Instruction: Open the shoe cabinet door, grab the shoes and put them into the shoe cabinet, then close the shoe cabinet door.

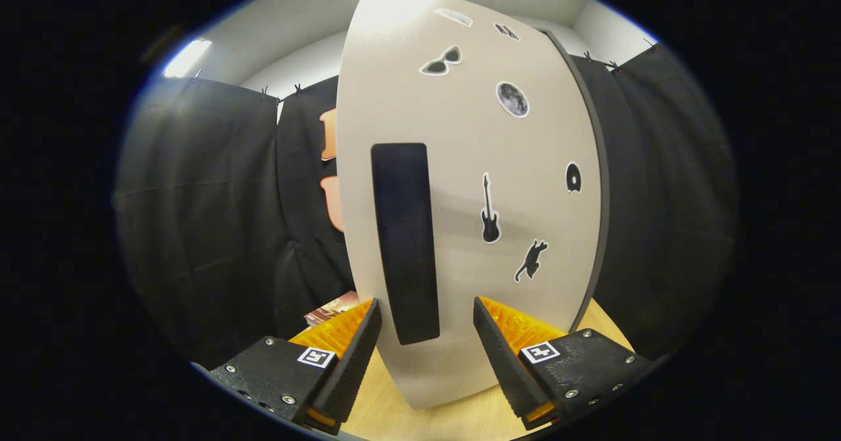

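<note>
Shoe cabinet door point(473, 185): stood shut, close before me.
Handle point(404, 244): dark, upright, between my fingers.
My gripper point(426, 336): spread, touching nothing.

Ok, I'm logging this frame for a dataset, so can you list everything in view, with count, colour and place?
Door: one, off-white, upright just ahead of the tongs.
Handle: one, black, long vertical strip on the door, its lower end between the fingers.
Stickers: at least seven, mostly black, scattered over the door right of the handle.
Table: one, light wood, under the door and tongs.
Flat item: one, brownish, on the table beyond the left finger; too small to identify.
Cloth: black, hanging behind the door on both sides.
Tongs: one pair, open, fingers either side of the handle's lower end, not pressing it.
</note>
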Motion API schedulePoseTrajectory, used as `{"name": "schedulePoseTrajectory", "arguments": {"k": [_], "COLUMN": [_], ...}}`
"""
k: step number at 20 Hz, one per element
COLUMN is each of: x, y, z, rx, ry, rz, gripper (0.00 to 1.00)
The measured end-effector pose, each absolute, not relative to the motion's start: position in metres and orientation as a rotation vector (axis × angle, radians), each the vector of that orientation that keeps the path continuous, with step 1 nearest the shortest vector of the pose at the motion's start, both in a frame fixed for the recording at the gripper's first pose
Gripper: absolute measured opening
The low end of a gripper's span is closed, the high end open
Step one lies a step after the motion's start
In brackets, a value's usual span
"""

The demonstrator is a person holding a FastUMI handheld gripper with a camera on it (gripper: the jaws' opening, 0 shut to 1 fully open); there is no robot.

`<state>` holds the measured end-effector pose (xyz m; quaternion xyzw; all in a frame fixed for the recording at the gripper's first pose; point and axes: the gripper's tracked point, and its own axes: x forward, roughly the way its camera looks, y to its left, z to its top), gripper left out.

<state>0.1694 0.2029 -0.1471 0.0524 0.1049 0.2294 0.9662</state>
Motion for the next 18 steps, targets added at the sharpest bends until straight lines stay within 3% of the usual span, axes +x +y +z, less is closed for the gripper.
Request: {"name": "schedulePoseTrajectory", "arguments": {"k": [18], "x": [0.248], "y": [0.263], "z": [-0.153], "rx": [0.036], "ry": [0.207], "rz": [0.375], "gripper": [0.88]}}
